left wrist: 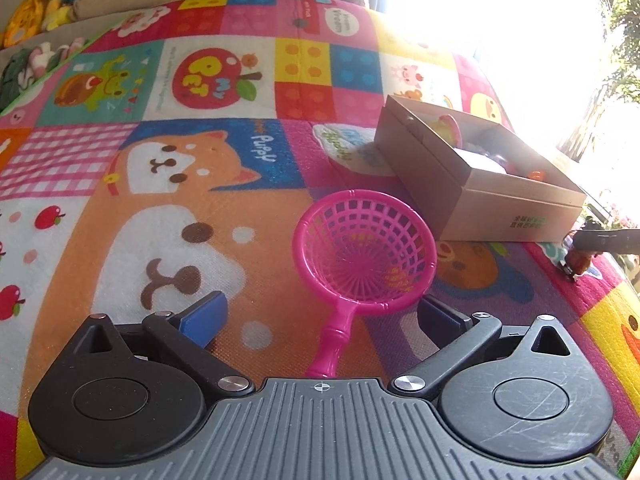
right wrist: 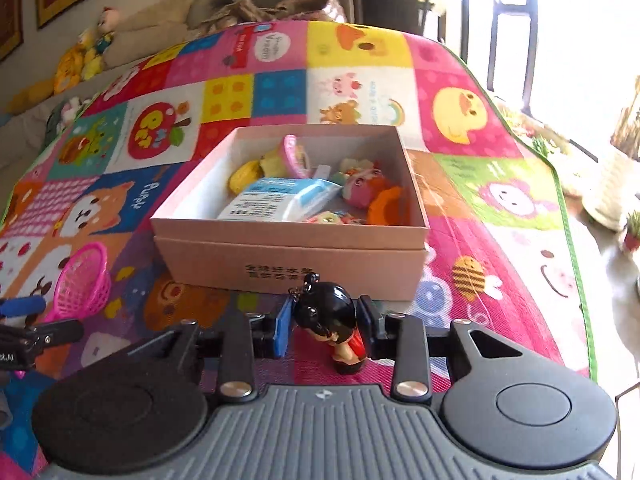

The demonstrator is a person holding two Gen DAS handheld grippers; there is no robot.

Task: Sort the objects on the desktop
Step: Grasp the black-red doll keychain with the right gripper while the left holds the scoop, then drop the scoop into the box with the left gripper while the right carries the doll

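R gripper [right wrist: 324, 326] clamped on doll [right wrist: 334, 320], just near side of box [right wrist: 288, 256] on mat [right wrist: 480, 184]. L gripper [left wrist: 320, 312] wide apart, pink net [left wrist: 362, 248] lying between, untouched.

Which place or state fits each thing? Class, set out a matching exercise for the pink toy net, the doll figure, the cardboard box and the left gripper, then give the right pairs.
Things:
1. pink toy net
2. doll figure
3. cardboard box
4. left gripper

Places or states:
A. between the jaws of the right gripper
B. holds several small toys and a white and blue packet
C. jaws wide open, nothing gripped
D. lies on the play mat, handle towards the camera

Pairs: 1-D, 2-A, 3-B, 4-C
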